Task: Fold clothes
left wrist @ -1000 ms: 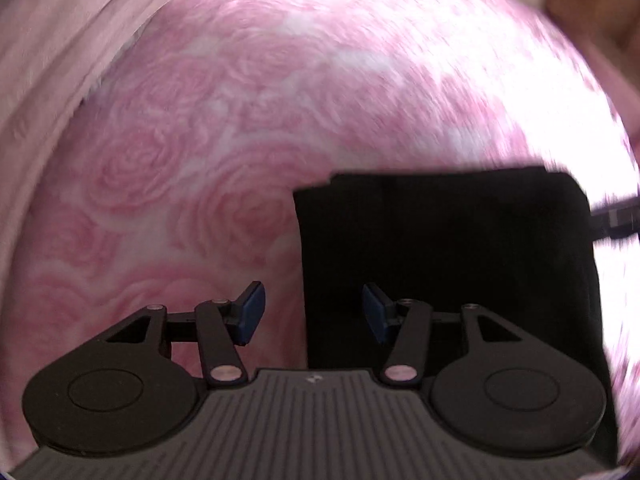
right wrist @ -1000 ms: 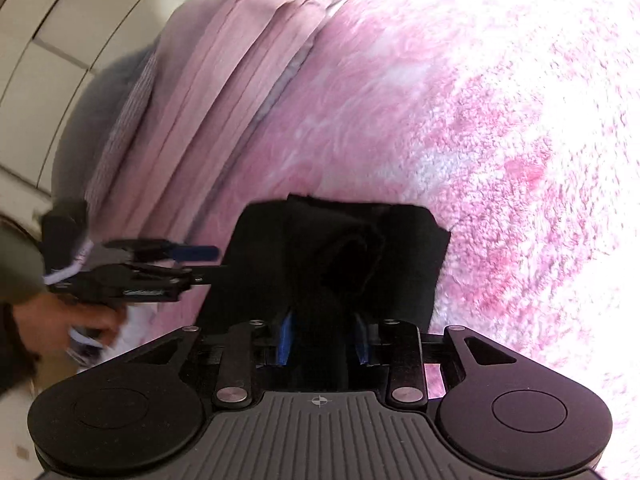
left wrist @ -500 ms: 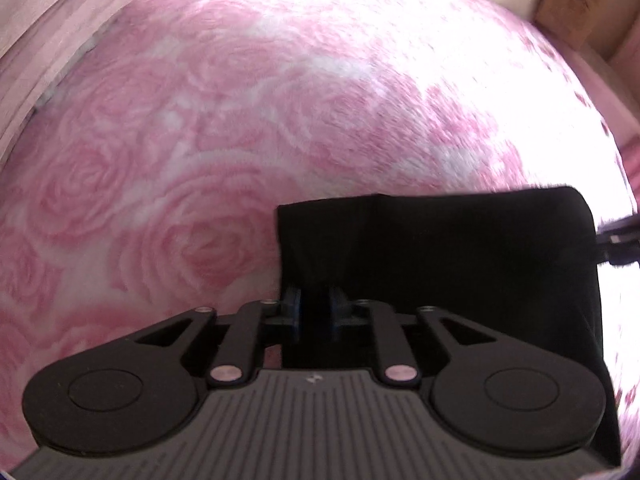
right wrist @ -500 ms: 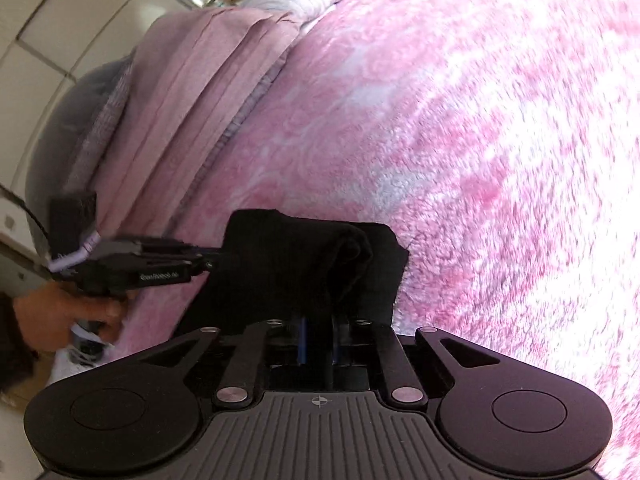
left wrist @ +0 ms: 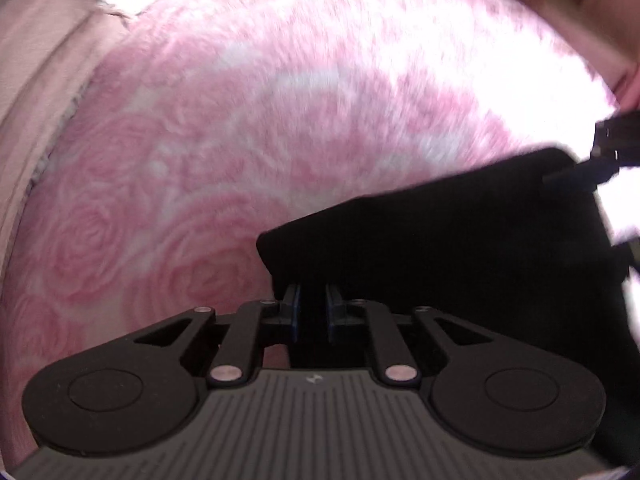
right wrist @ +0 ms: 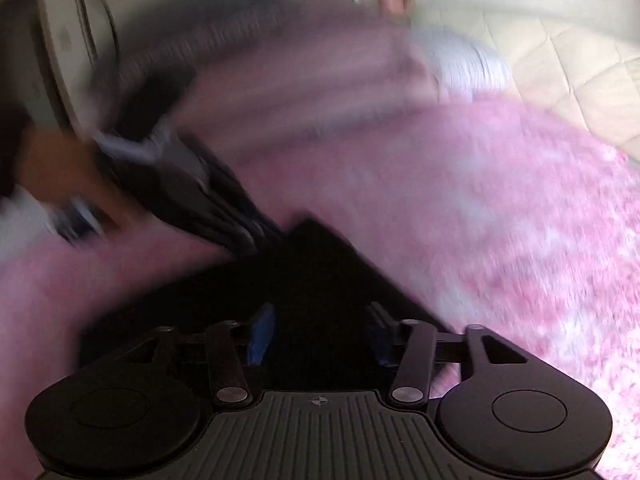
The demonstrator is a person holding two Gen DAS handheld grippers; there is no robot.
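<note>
Black cloth [left wrist: 460,248], folded into a flat dark panel, lies over a pink rose-patterned blanket [left wrist: 192,168] that covers the bed; in the left wrist view the left gripper [left wrist: 312,308] has its two blue pads drawn close together with a corner of that cloth pinched between them, so the tool is clenched on the fabric; the cloth spreads away from the pinched corner up toward the right of that view, where the tip of the right gripper [left wrist: 576,174] shows at its far corner, touching or just beside the edge, too blurred to say which; a mauve ribbed cover [left wrist: 44,80] runs along the left side of the blanket; in the right wrist view the right gripper [right wrist: 320,330] stands released, its blue pads well apart with the dark cloth [right wrist: 312,280] lying beneath and between them, no pad pressing on it as far as the blur allows; further off in that view the left gripper [right wrist: 244,224] meets the cloth's far corner, held by the person's left hand [right wrist: 52,168]; heavy motion blur smears the bedding and the pale cupboard doors [right wrist: 76,40] behind.
</note>
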